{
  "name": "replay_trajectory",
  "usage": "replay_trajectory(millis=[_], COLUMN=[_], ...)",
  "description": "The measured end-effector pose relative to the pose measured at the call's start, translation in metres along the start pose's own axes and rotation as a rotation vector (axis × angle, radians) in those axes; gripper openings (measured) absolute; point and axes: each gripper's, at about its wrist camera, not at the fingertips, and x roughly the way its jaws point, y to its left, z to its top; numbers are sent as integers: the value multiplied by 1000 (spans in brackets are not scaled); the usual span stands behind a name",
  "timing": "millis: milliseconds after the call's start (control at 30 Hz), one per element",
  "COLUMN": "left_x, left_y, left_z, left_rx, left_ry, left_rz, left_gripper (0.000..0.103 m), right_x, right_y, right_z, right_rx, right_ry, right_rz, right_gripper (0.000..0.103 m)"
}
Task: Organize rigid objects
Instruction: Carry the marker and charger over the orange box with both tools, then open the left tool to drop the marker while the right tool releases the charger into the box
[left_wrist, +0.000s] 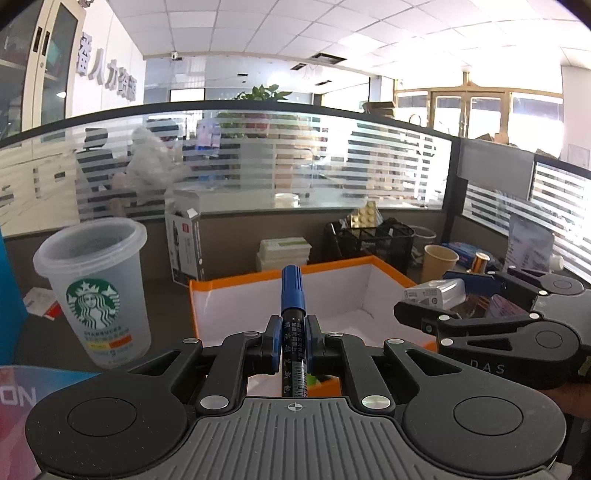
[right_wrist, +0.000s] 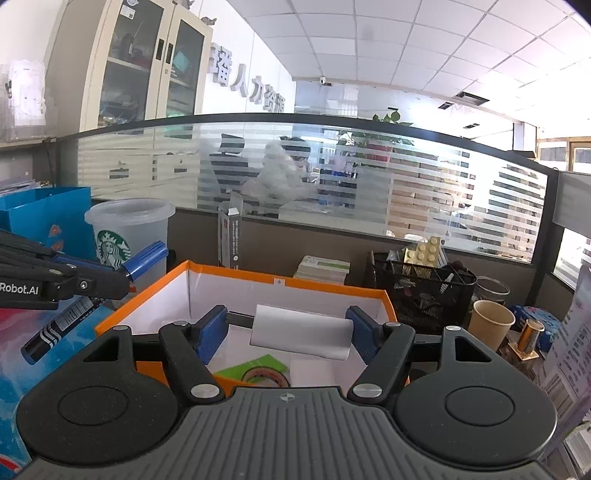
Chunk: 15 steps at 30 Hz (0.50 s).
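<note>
We see a dark grey tabletop carrying an orange-rimmed white box, a Starbucks cup, a black mesh organizer, a paper cup, stacked books and a blue bag.

The left gripper is clamped on a blue-capped black marker pen, which is pointed forward between its blue pads. The right gripper is held to its right, its fingers spread around a white cylindrical roll, with contact not discernible.
</note>
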Motion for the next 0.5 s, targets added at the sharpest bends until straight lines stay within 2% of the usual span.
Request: replay_trajectory(millis=[500], left_x=[38], left_y=[4], left_z=[31], left_rx=[10], left_ry=[-16], left_rz=[16], left_gripper=[11], right_x=[32], right_y=[-18], right_z=[20], right_rx=[24], right_ry=[-33], right_rz=[-4], right_gripper=[67])
